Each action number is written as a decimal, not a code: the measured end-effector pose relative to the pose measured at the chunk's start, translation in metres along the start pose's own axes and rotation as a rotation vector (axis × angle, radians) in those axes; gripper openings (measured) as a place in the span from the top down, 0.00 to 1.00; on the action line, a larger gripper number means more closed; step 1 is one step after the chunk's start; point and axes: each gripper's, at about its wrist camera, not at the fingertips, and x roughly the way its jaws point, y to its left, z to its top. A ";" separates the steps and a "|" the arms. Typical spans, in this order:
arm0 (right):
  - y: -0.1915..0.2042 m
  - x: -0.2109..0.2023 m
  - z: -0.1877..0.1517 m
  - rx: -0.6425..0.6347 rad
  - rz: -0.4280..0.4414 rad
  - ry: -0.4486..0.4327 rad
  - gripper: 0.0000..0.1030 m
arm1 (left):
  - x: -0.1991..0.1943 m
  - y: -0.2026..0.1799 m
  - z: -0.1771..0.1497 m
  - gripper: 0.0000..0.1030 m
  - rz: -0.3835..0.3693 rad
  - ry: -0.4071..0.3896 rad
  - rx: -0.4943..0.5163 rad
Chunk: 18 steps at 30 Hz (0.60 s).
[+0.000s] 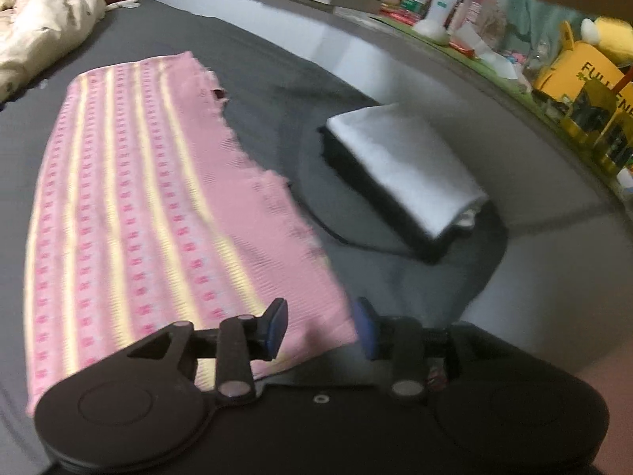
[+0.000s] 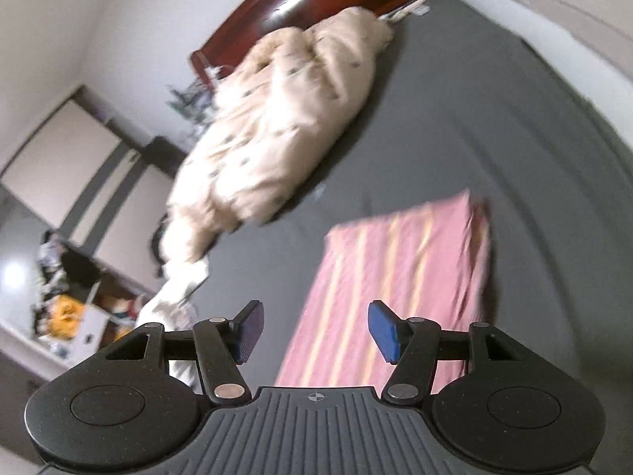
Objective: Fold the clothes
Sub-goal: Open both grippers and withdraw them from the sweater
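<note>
The pink striped cloth (image 1: 158,206) lies folded flat on the grey bed (image 1: 277,91), its near end by the bed's near edge. The left gripper (image 1: 320,328) hovers over that end, jaws apart, empty. The right gripper (image 2: 314,332), jaws apart, holds nothing. A folded white-and-black stack (image 1: 403,174) sits beside the cloth; a cream duvet (image 2: 285,126) is bunched near the headboard.
</note>
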 end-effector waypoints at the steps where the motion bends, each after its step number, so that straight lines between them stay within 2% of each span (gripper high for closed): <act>1: 0.010 -0.009 -0.023 0.009 -0.006 0.011 0.42 | -0.004 0.007 -0.003 0.64 0.006 0.005 0.001; 7: 0.042 -0.057 -0.153 0.094 -0.119 0.152 0.42 | -0.038 0.052 -0.020 0.60 0.026 0.042 0.031; 12: 0.047 -0.066 -0.237 0.253 -0.292 0.172 0.42 | -0.058 0.087 -0.032 0.57 0.088 0.080 0.106; 17: 0.055 -0.059 -0.292 0.211 -0.438 0.195 0.42 | -0.061 0.106 -0.038 0.56 0.185 0.118 0.228; 18: 0.062 -0.056 -0.299 0.164 -0.453 0.215 0.42 | -0.061 0.109 -0.040 0.56 0.203 0.126 0.256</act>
